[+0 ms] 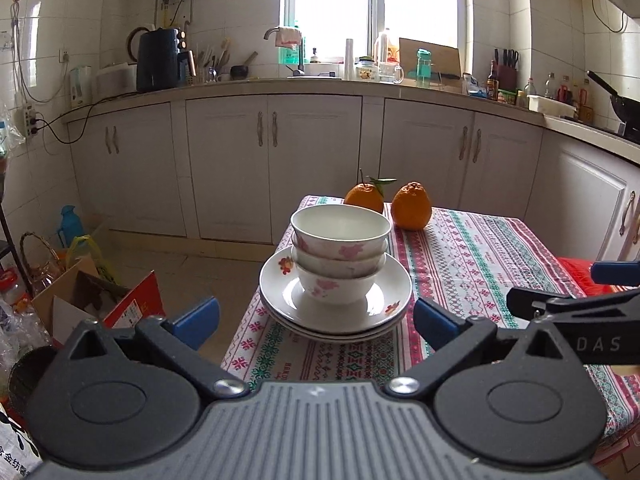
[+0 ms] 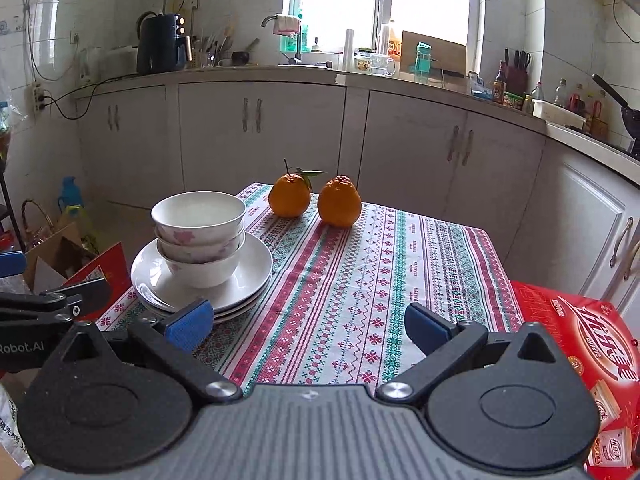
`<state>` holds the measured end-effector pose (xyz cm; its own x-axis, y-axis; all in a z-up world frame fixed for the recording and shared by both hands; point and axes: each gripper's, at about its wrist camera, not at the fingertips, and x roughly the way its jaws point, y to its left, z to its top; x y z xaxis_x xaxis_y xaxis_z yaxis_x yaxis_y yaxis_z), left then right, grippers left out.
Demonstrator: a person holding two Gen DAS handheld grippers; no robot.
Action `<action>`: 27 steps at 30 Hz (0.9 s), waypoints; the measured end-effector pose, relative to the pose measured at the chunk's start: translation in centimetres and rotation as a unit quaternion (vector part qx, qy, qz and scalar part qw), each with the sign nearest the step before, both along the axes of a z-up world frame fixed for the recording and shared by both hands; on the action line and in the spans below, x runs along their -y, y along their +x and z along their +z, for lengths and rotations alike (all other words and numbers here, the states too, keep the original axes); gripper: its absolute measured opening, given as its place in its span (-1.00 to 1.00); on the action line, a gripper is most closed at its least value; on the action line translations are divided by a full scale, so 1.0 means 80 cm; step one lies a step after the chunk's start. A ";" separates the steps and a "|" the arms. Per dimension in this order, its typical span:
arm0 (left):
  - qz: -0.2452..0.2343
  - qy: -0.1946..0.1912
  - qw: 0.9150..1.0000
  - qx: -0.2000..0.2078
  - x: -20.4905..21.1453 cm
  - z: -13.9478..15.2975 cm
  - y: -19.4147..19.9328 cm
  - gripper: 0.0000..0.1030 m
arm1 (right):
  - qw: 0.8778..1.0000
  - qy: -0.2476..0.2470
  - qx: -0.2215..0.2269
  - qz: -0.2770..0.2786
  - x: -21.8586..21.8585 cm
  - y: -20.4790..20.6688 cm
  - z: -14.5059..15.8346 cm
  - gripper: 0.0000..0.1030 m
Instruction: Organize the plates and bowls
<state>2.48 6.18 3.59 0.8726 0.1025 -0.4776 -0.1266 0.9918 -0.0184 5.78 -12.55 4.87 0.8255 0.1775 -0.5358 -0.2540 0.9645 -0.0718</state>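
Observation:
Three white bowls with pink flowers [image 1: 340, 252] [image 2: 199, 236] are nested on a stack of white plates [image 1: 394, 290] [image 2: 252, 272] at the table's left edge. My left gripper [image 1: 316, 320] is open just in front of that stack, its blue pads [image 1: 198, 320] wider than the plates and holding nothing. My right gripper [image 2: 308, 326] is open over the patterned tablecloth [image 2: 360, 280] to the right of the stack, also holding nothing. Each gripper shows at the edge of the other's view.
Two oranges [image 1: 411, 206] [image 2: 340, 202] sit at the table's far end. A red box [image 2: 580, 336] lies at the right of the table. Cardboard boxes and bags [image 1: 80, 296] crowd the floor on the left. Kitchen cabinets [image 1: 276, 168] run behind.

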 end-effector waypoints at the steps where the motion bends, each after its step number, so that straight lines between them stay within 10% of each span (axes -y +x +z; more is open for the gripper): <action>1: -0.001 -0.003 1.000 -0.001 0.000 -0.001 0.000 0.99 | 1.000 0.000 -0.001 0.000 0.000 0.000 -0.001 1.00; 27: 0.000 0.005 1.000 -0.005 0.010 0.000 -0.002 0.99 | 1.000 0.001 0.008 -0.010 0.006 -0.003 0.002 1.00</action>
<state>2.34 5.41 3.62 0.8680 0.1072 -0.4848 -0.1262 0.9920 -0.0066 5.52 -13.01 5.02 0.8377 0.1629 -0.5213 -0.2342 0.9694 -0.0734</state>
